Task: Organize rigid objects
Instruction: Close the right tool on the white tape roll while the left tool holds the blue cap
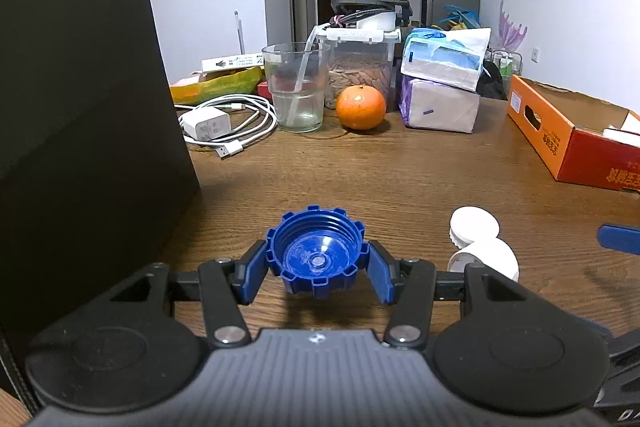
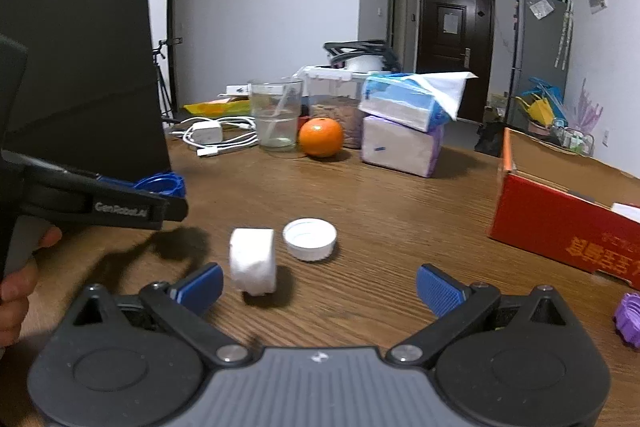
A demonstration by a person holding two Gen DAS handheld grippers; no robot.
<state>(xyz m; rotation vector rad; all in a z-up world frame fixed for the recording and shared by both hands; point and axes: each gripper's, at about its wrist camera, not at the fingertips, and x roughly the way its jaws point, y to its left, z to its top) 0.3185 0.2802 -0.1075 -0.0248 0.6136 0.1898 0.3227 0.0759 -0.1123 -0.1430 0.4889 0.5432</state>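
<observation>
1. Wooden table (image 2: 400,195) carries two white caps (image 2: 310,239), one purple cap (image 2: 628,319) at 4 o'clock
2. Left gripper (image 1: 316,267) pinches one blue cap (image 1: 316,251)
3. Right gripper (image 2: 320,287) spread wide

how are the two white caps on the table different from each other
The white plastic cap standing on its edge is tipped up, its flat face toward the right wrist camera; the white plastic cap lying flat rests open side up, showing its threads. The standing one is nearer the open right gripper and looks taller-walled. Both are round, white, and ungripped on the wooden table.
</observation>
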